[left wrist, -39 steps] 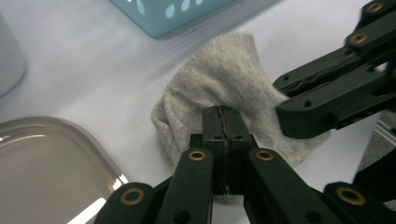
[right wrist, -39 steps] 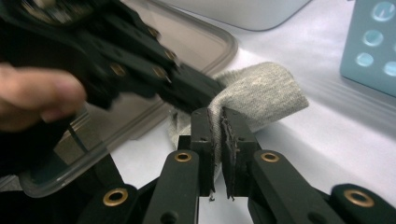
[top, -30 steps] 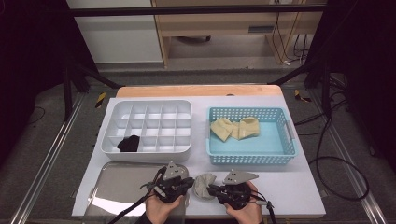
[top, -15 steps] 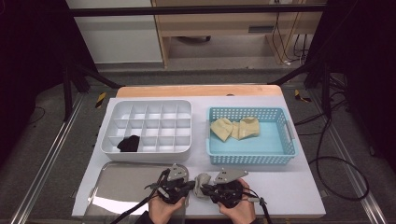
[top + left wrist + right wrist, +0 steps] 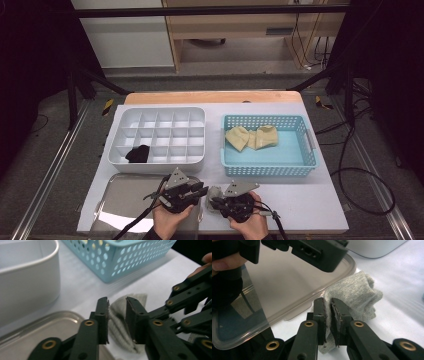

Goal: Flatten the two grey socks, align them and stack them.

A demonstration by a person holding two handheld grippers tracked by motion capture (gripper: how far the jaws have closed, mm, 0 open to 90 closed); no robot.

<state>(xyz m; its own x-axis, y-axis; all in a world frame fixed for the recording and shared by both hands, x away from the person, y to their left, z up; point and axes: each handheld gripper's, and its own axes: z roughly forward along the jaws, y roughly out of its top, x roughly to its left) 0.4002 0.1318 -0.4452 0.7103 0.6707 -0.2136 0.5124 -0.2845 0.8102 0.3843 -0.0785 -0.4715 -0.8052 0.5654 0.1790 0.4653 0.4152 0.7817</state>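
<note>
A grey sock [image 5: 214, 192] lies bunched at the table's front edge, between my two grippers. My right gripper [image 5: 215, 202] is shut on a fold of the grey sock [image 5: 355, 296], with the cloth pinched between its pads [image 5: 322, 312]. My left gripper [image 5: 117, 302] has just been opening its jaws. The grey sock [image 5: 117, 323] still sits in the gap between them, but the pads no longer squeeze it. In the high view my left gripper [image 5: 202, 190] points right at the sock, and the right one faces it from the other side.
A clear lid [image 5: 122, 202] lies at the front left, its rim [image 5: 294, 307] right by the sock. Behind stand a white compartment box [image 5: 157, 112] holding a black sock [image 5: 137, 154] and a blue basket [image 5: 267, 167] with pale yellow socks [image 5: 250, 136].
My left gripper's jaws have parted around the grey sock. Both hands have stayed close to where they were, with the right gripper still clamped on the sock.
</note>
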